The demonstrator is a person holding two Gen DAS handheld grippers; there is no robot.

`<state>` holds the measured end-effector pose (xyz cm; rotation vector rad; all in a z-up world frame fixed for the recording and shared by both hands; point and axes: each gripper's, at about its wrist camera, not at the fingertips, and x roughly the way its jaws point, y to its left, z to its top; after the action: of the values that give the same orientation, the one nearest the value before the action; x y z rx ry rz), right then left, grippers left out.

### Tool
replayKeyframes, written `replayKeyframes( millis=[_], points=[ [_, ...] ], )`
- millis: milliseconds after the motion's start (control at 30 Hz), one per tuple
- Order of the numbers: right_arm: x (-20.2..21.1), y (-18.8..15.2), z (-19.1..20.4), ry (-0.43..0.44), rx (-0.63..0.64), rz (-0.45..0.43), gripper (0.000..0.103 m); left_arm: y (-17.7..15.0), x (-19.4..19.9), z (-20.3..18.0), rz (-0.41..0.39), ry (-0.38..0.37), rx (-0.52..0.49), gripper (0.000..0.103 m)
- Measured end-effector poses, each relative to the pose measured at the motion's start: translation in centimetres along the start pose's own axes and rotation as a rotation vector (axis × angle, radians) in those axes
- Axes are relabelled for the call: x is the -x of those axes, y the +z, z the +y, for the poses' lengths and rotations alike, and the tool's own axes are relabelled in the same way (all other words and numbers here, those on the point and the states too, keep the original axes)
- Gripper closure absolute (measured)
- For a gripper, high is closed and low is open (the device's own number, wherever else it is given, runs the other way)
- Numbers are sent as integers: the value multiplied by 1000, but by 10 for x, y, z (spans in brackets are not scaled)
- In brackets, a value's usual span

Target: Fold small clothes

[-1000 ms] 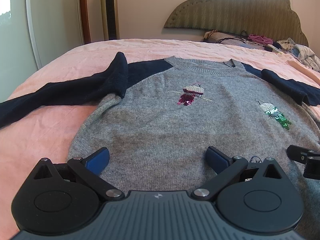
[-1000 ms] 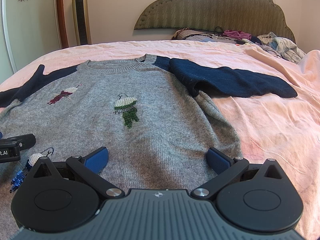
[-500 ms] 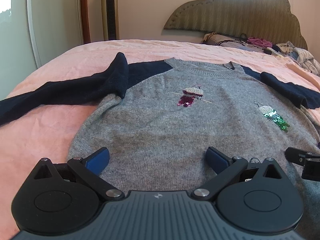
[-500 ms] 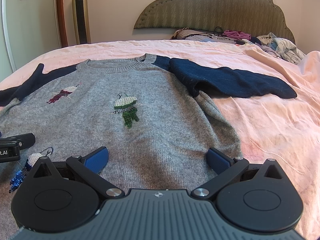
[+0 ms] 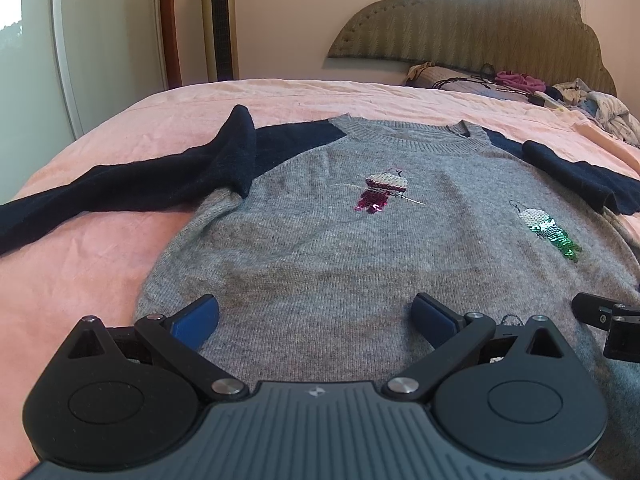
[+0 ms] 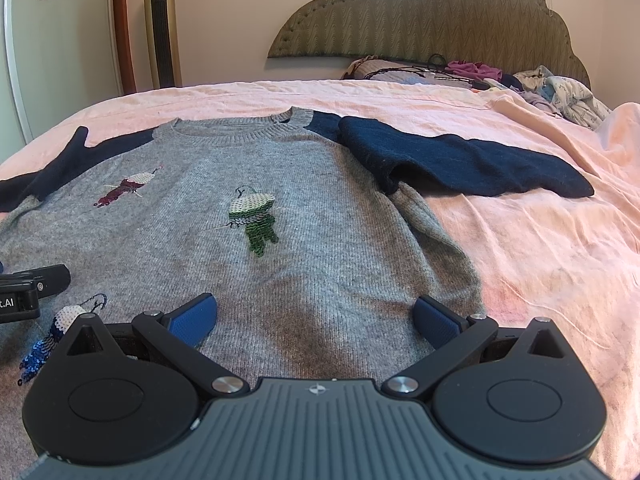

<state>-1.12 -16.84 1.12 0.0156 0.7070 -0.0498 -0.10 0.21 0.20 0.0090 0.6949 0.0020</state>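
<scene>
A small grey knit sweater (image 5: 320, 248) with navy sleeves and sequin figures lies flat, face up, on the pink bed; it also shows in the right wrist view (image 6: 304, 240). Its left navy sleeve (image 5: 132, 188) stretches out to the left. Its right navy sleeve (image 6: 460, 160) stretches out to the right. My left gripper (image 5: 316, 316) is open and empty over the sweater's lower left hem. My right gripper (image 6: 316, 316) is open and empty over the lower right hem. Each gripper's edge shows in the other's view.
The pink bedsheet (image 6: 540, 248) covers the bed (image 5: 80, 264). A pile of clothes and cables (image 6: 480, 74) lies by the padded headboard (image 6: 420, 20). A tall gold tower fan (image 5: 220, 20) stands at the wall beyond the bed.
Both grippers have hardly moved; the views shift only slightly. Both stay open over the hem.
</scene>
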Motion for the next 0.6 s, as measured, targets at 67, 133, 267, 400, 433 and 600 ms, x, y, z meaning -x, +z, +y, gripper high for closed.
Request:
replayKeyframes(
  millis=[67, 133, 267, 400, 433, 600],
  points=[
    [0, 0, 0, 0, 0, 0, 0, 0, 0, -1, 0, 5, -6, 0],
    [0, 0, 0, 0, 0, 0, 0, 0, 0, -2, -1, 8, -7, 0],
    [0, 0, -1, 0, 0, 0, 0, -1, 0, -3, -2, 10, -8, 0],
    [0, 0, 0, 0, 0, 0, 0, -1, 0, -3, -2, 7, -5, 0],
    [0, 0, -1, 0, 0, 0, 0, -1, 0, -3, -2, 7, -5, 0],
    [0, 0, -1, 0, 0, 0, 0, -1, 0, -3, -2, 7, -5, 0]
  ],
)
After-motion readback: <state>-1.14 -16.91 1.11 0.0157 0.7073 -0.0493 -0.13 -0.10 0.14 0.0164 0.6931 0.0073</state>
